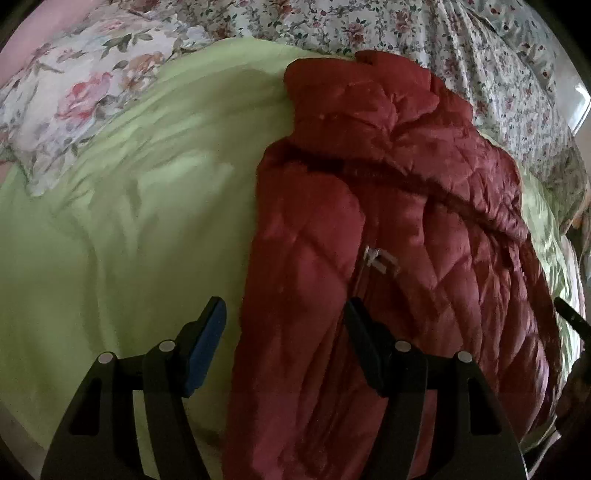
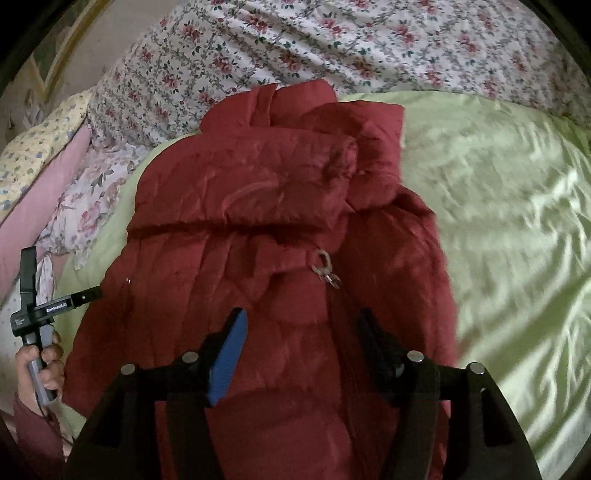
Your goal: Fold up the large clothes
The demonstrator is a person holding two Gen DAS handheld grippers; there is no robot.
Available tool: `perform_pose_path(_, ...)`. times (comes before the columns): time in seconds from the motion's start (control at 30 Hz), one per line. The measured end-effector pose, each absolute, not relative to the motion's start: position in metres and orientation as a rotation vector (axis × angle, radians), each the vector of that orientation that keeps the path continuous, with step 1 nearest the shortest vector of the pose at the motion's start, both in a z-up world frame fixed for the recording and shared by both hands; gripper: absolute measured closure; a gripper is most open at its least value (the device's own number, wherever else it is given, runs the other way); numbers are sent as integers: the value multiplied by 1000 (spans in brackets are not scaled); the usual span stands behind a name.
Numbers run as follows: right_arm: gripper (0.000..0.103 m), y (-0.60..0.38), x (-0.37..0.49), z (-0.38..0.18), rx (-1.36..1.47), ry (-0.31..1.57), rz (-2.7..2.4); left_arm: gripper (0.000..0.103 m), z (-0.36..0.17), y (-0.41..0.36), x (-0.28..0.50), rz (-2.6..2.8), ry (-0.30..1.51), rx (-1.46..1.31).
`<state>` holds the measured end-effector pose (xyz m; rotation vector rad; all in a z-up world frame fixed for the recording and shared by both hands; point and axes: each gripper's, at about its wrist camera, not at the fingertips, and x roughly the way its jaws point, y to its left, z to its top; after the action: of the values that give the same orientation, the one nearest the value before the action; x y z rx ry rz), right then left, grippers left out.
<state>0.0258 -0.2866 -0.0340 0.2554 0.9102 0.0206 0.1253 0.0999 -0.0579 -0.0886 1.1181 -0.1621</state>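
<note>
A dark red quilted puffer jacket [image 1: 388, 221] lies on a light green bed cover [image 1: 129, 221], its sides folded inward into a long narrow shape with the collar at the far end. A silver zipper pull [image 1: 380, 258] shows near its middle. My left gripper [image 1: 284, 328] is open and empty, hovering over the jacket's left edge near the hem. In the right wrist view the jacket [image 2: 258, 229] fills the centre, a sleeve folded across its chest, with the zipper pull [image 2: 327, 269] showing. My right gripper [image 2: 299, 336] is open and empty just above the lower jacket.
A floral pillow [image 1: 74, 99] lies at the left, and a floral sheet [image 1: 406, 26] runs along the far side. The green cover [image 2: 498, 221] spreads to the right. The person's hand holding the left gripper's handle [image 2: 37, 354] is at the far left, beside pink bedding [image 2: 37, 206].
</note>
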Motion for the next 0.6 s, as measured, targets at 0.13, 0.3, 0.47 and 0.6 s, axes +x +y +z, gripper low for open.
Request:
perform_pose_path(0.13, 34, -297, 2, -30, 227, 901, -36, 37, -62, 109, 109, -164, 1139, -86)
perform_pose_path(0.3, 34, -316, -24, -34, 246, 915, -100, 37, -69, 112, 86, -198, 1169, -71)
perform_pose_path(0.47, 34, -323, -39, -39, 258, 929, -129, 37, -69, 108, 66, -239, 1179, -48)
perform_pose_path(0.6, 34, -324, -48, -50, 269, 969, -125, 37, -68, 106, 54, -258, 1185, -30)
